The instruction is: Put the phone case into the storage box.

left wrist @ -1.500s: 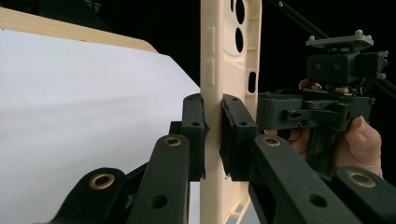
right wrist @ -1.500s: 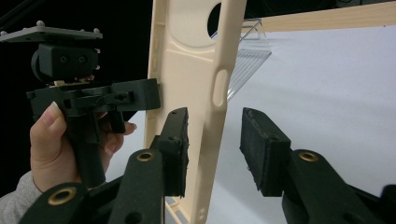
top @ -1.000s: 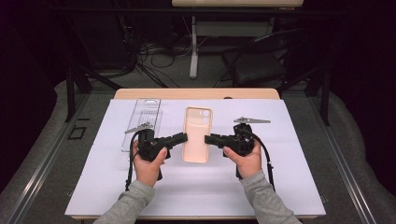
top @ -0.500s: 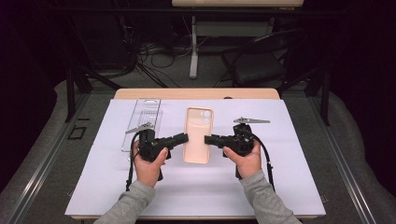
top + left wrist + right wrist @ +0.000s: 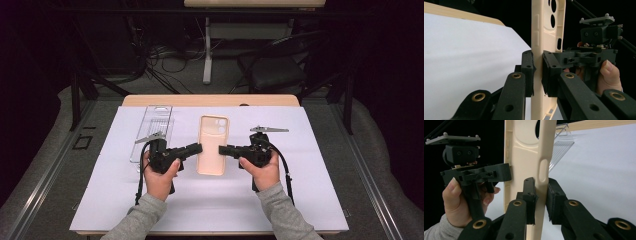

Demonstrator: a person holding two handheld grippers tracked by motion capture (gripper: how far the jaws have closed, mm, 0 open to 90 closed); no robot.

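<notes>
We see a cream phone case (image 5: 213, 145) lying lengthwise in the middle of the high view, over the white sheet (image 5: 305, 200) that covers the wooden desk (image 5: 210, 100). Its camera cut-out end points toward the top of the frame.

Our left claw (image 5: 195, 148) comes in from the left of centre and is clamped on the case's left long edge; in the left gripper view its two black pads (image 5: 527, 71) press on either side of the case wall, which runs straight up the middle of that frame.

Our right claw (image 5: 225, 149) comes in from the right of centre. Its jaws have just been closing, and in the right gripper view the case's right edge stands between them: the left pad (image 5: 529, 195) touches the wall, while a thin gap seems to remain at the right pad, so we cannot tell how firm the hold is.

A clear plastic tray (image 5: 152, 131) lies to the left of the case, toward the upper left of the sheet, apart from it.
</notes>
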